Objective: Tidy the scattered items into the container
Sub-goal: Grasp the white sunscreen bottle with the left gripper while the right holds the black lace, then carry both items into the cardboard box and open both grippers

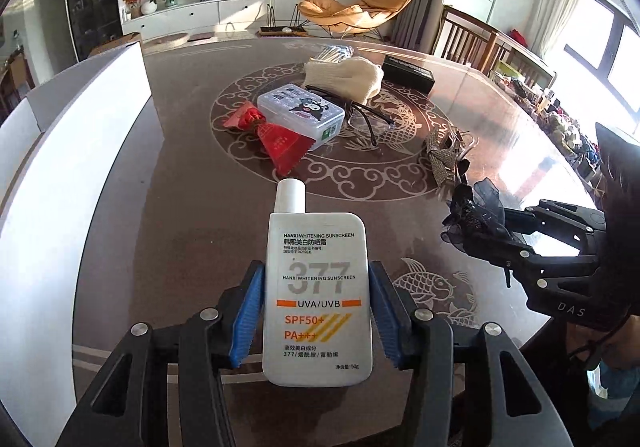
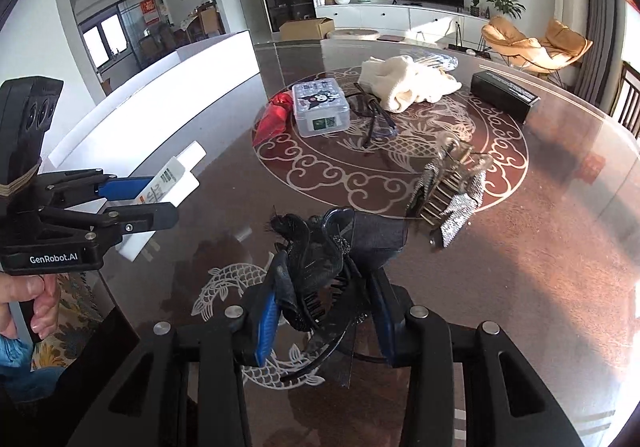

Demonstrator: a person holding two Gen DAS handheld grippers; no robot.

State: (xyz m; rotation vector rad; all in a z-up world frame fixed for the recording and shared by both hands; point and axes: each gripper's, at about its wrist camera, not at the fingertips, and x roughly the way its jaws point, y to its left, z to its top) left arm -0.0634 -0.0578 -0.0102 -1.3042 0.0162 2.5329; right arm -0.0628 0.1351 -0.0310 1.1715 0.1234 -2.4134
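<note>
Sunscreen bottle (image 1: 318, 299) clamped in your left gripper (image 1: 316, 311), black hair clip (image 2: 320, 279) in your right gripper (image 2: 324, 311); neither binned yet, five-odd items wait ahead on table (image 1: 180, 207).

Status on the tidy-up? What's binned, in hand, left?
Binned: cannot tell; the white container's inside is hidden. In hand: left gripper clamps the sunscreen bottle; right gripper holds the black hair clip. Left on the table: cartoon box, red pouch, glasses, gloves, black case, silver clip.
</note>
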